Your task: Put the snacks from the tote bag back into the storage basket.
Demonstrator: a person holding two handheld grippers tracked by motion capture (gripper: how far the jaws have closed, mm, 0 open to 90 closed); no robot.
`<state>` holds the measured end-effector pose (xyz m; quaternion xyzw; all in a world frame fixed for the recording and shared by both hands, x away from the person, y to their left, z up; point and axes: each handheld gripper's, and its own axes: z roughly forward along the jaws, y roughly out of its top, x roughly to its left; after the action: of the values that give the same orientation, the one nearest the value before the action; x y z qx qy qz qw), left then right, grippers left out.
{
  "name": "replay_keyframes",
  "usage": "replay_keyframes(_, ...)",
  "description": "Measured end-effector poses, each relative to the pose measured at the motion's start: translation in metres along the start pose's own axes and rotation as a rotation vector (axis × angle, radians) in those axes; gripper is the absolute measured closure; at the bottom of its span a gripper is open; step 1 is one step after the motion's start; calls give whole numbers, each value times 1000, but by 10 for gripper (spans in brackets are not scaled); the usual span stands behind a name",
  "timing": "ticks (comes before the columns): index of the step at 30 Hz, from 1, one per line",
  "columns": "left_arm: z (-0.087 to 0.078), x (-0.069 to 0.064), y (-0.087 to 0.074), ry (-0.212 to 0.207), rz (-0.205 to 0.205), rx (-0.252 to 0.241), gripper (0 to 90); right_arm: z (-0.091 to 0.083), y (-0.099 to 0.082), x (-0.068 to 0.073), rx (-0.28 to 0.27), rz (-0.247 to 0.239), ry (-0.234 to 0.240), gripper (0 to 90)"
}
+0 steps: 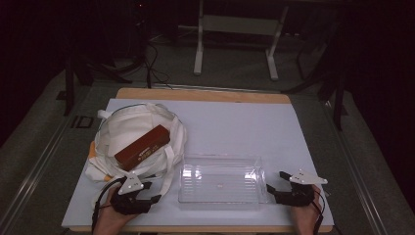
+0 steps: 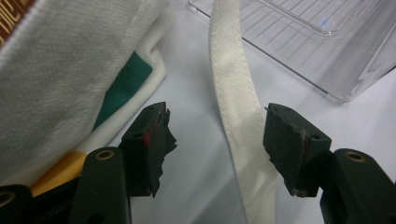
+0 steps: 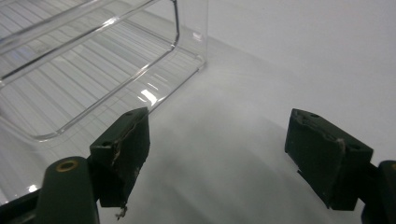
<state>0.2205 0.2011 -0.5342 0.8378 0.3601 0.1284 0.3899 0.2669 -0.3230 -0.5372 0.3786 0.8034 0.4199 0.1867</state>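
The bag's cream strap (image 2: 238,107) runs between the left gripper (image 2: 217,135)'s parted jaws, nearer one pad, ungripped; the right gripper (image 3: 217,154) gapes empty

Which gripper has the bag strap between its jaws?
The left gripper: the cream strap of the white bag runs between its open jaws. The right gripper has just bare table between its own.

white table cover (image 1: 235,122) | grey floor (image 1: 235,73) | metal frame legs (image 1: 198,54)
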Motion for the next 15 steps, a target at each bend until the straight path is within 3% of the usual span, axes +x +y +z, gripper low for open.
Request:
replay_keyframes(6,0,-3,1,29,15,11,398,0,0,1,-1,-12,3,220)
replay_keyframes(15,0,-4,2,22,15,15,398,0,0,0,-7,-10,7,220)
